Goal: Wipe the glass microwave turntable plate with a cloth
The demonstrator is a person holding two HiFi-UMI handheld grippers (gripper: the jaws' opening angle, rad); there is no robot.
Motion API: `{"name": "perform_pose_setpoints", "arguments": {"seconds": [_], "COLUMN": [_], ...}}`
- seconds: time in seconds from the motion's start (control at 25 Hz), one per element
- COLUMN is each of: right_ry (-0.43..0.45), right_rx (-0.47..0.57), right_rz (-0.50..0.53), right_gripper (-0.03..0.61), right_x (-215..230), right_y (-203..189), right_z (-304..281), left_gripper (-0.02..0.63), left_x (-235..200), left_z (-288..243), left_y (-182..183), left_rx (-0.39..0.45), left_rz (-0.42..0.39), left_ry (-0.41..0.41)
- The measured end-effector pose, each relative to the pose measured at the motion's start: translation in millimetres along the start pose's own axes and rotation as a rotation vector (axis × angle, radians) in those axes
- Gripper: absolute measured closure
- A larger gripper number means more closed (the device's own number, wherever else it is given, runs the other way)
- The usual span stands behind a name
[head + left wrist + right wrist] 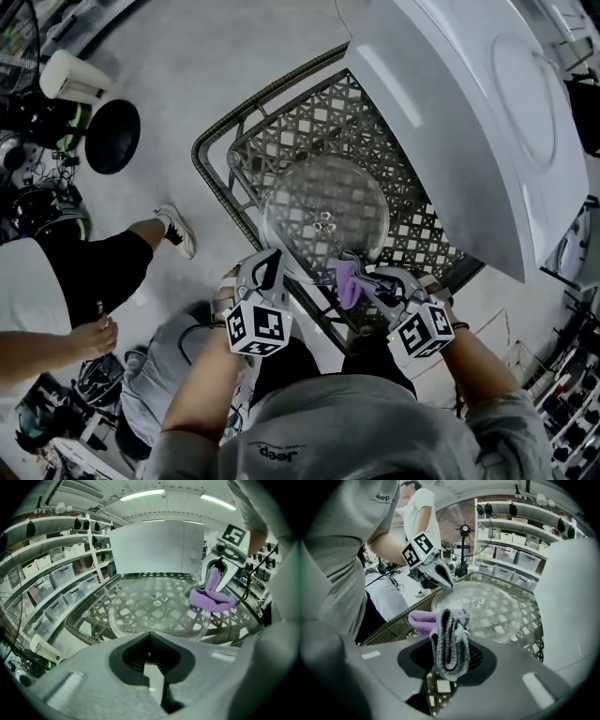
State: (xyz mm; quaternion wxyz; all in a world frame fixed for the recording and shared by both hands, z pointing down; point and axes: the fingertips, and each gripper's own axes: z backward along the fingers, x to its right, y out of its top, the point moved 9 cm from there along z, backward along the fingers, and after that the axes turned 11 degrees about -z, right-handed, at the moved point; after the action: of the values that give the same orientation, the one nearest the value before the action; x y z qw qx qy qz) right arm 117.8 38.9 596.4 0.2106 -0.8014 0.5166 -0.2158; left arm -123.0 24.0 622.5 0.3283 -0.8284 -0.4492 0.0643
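The cloth (449, 639) is clamped by the right gripper (450, 663), and the plate (323, 220) is pinched at its rim by the closed left gripper (152, 660) — under hard wiping, the glass could be slid off the lattice table (412, 234).

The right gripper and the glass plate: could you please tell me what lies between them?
The purple cloth, clamped in the right gripper, reaches onto the glass plate at its rim, as the left gripper view shows best.

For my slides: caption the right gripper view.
Right gripper clamps folded purple cloth at the edge of the glass turntable plate.
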Motion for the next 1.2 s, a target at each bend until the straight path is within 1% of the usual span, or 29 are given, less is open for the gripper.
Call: {"name": "perform_pose_setpoints", "arguments": {"seconds": [0.16,0.32,0.48,0.68,0.8,0.92,1.12,1.2], "right_ry": [-0.054,-0.063,-0.062,-0.061,-0.076,-0.089,-0.095,-0.101], "right_rx": [-0.043,-0.035,0.010,0.080,0.133,0.165,0.223,0.250], "right_rz": [-0.015,-0.026,-0.060,-0.099,-0.135,-0.157,-0.200,-0.217], "right_gripper": [0.466,0.466,0.466,0.466,0.468,0.466,0.468,0.468], "right_x": [13,12,9,3,4,2,1,3], "right_y": [-14,-14,-12,-1,8,17,38,45], "right_z": [11,11,15,25,31,44,73,85], "left_gripper": [0.615,0.615,0.615,0.615,0.615,0.615,0.615,0.615], "left_x": [0,-1,1,4,4,10,15,12], "left_z": [1,0,-2,-5,-9,-7,-8,-9], "left_y": [0,-1,-2,0,2,4,6,8], "left_rx": [0.002,0.005,0.005,-0.066,-0.087,-0.106,-0.147,-0.149], "left_rz": [0.000,0.005,-0.017,-0.082,-0.098,-0.098,-0.157,-0.167], "left_ry": [0.001,-0.001,0.003,-0.011,-0.025,-0.046,-0.060,-0.058]}}
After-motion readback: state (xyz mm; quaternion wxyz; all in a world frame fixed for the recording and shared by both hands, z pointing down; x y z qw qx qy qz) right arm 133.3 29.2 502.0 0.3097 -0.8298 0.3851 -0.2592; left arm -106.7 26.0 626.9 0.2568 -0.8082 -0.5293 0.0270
